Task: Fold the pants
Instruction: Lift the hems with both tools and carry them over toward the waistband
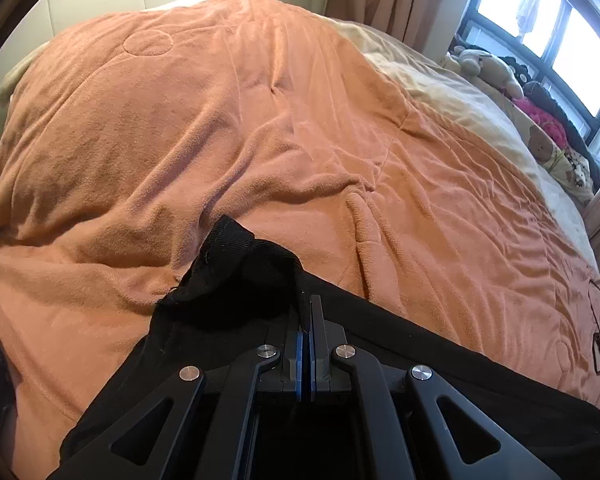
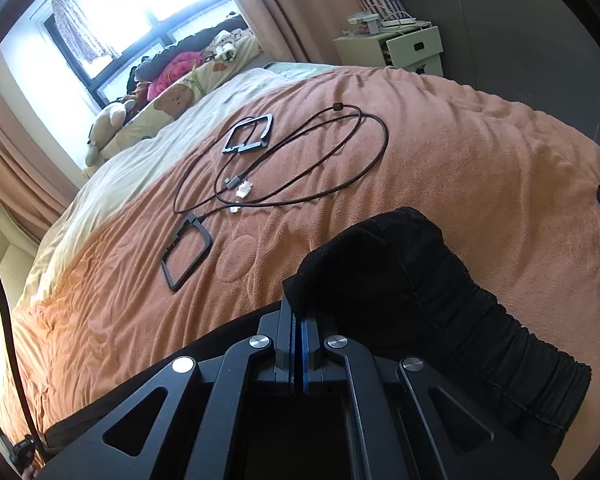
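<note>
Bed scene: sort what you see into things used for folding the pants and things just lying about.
Job in hand: black pants; left tool; right tool, both clamped on fabric.

Lying about: black cable; two black frames; soft toys; bedside cabinet.

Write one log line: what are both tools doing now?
left tool: shut on black pants | right tool: shut on black pants | under: orange blanket

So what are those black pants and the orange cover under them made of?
The black pants look like a matte knit, perhaps cotton jersey: fine ribbing and a gathered elastic waistband show. The orange cover looks like soft fleece or terry: a fuzzy nap with stitched quilting lines. Exact fibres cannot be told.
</note>
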